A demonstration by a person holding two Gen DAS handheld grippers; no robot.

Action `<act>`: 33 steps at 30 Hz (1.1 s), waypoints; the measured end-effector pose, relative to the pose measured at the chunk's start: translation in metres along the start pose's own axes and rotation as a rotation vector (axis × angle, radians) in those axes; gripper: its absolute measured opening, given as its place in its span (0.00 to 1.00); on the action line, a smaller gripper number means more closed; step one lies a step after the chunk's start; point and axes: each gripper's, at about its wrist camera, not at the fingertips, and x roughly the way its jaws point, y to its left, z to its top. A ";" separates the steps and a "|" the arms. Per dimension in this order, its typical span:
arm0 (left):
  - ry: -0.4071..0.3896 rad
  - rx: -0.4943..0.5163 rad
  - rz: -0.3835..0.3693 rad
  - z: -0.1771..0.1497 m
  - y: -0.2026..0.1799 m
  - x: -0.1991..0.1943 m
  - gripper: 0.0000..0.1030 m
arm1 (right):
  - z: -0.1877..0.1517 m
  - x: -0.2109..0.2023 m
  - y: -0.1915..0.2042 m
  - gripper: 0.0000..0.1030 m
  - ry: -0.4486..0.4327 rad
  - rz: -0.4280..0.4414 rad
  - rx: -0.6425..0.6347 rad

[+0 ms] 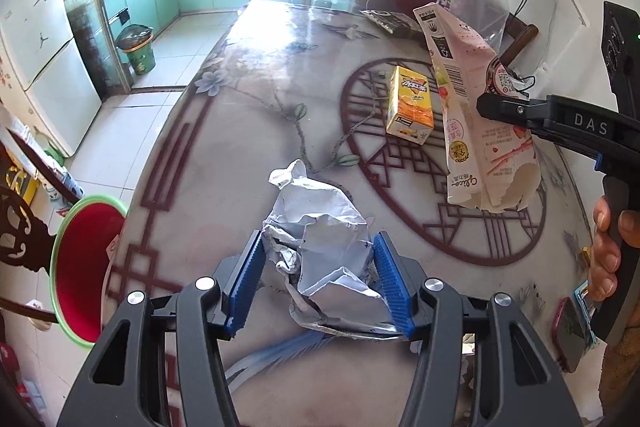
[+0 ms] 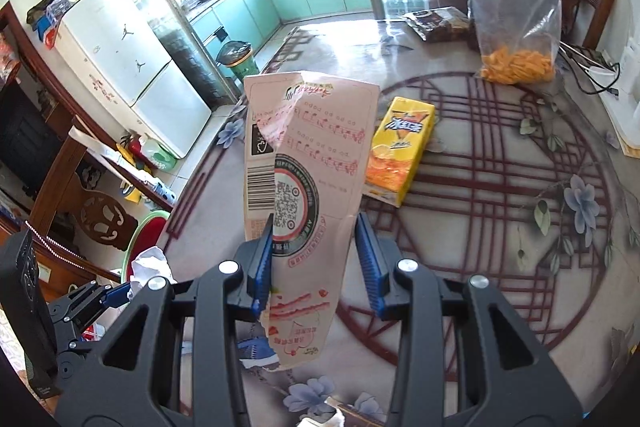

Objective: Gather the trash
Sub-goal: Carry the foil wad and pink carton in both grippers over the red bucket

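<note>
My left gripper (image 1: pixel 318 281) pinches a crumpled ball of white and silvery paper (image 1: pixel 320 251) between its blue ribbed pads (image 1: pixel 245 287), lifted clear above the near end of the glass-topped table (image 1: pixel 256 115). My right gripper (image 2: pixel 316 263) clamps a torn, flattened pink snack box (image 2: pixel 308 163) between its pads, the carton hanging upright over the table to the right of the paper ball; in the left wrist view the same box (image 1: pixel 476 115) dangles from the black jaw, my right hand (image 1: pixel 610 247) wrapped round the grip at the frame's right edge. On the table beyond both, a yellow drink carton (image 1: pixel 410 107) lies on its side on the red lattice pattern. Farther off, a clear plastic bag (image 2: pixel 516 7) with orange pieces at its bottom stands near a dark wrapper (image 2: pixel 438 23). A red bin with a green rim (image 1: pixel 86 267) sits on the floor just left of the table; a green bin (image 1: pixel 138 49) stands at the far kitchen doorway, beside the white fridge (image 1: pixel 44 67).
</note>
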 end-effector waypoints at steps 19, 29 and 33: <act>0.004 -0.011 0.005 -0.012 0.040 -0.010 0.51 | -0.013 0.012 0.053 0.36 0.027 0.008 -0.036; -0.009 0.003 -0.039 -0.012 0.082 -0.016 0.51 | -0.020 0.016 0.095 0.36 0.012 -0.050 -0.042; -0.010 0.023 -0.059 -0.010 0.101 -0.017 0.51 | -0.026 0.016 0.113 0.36 0.003 -0.079 -0.034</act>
